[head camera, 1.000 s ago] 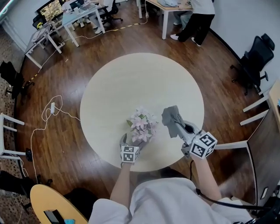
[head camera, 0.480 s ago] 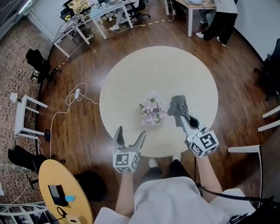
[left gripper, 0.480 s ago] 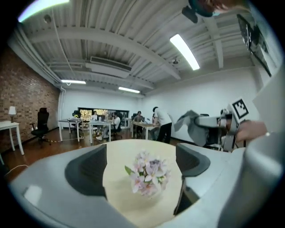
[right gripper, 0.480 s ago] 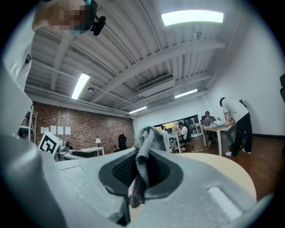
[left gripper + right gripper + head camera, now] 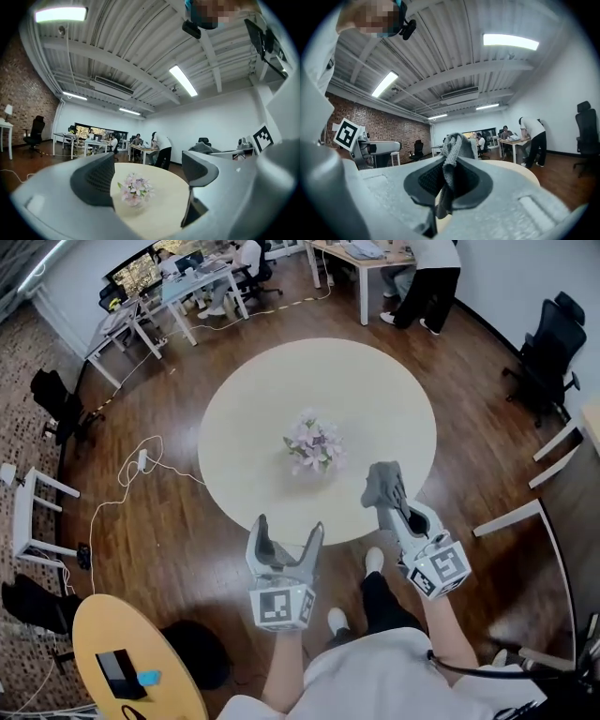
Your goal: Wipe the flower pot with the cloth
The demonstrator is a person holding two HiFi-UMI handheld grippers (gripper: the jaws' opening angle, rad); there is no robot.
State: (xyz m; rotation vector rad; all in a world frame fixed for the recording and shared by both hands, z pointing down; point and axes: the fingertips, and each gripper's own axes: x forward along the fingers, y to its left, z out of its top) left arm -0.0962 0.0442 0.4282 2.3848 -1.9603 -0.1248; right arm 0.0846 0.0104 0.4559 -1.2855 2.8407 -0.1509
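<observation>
The flower pot point(image 5: 313, 442) stands upright near the middle of the round table point(image 5: 375, 390). Its pink blooms point straight up, so its long axis is vertical and it looks much the same from any side. Both grippers are held level at the near edge of the table, well apart from the pot. From the right gripper point(image 5: 394, 505) the pot lies ahead and off to the left. That gripper is clamped on the grey cloth point(image 5: 382, 480), which bunches up between the pads and sticks out past the tips. From the left gripper point(image 5: 289, 529) the pot lies ahead and slightly to the right. In the left gripper view it shows through the gap between the jaws, low down and far beyond them. Those jaws are closing with nothing between them. To my eye the cloth end of the right gripper is a little nearer the pot. Its body already angles in toward it, so I'd expect the wipe to need a reach forward and leftward. The left one would come in from the other side if the pot needs steadying.
</observation>
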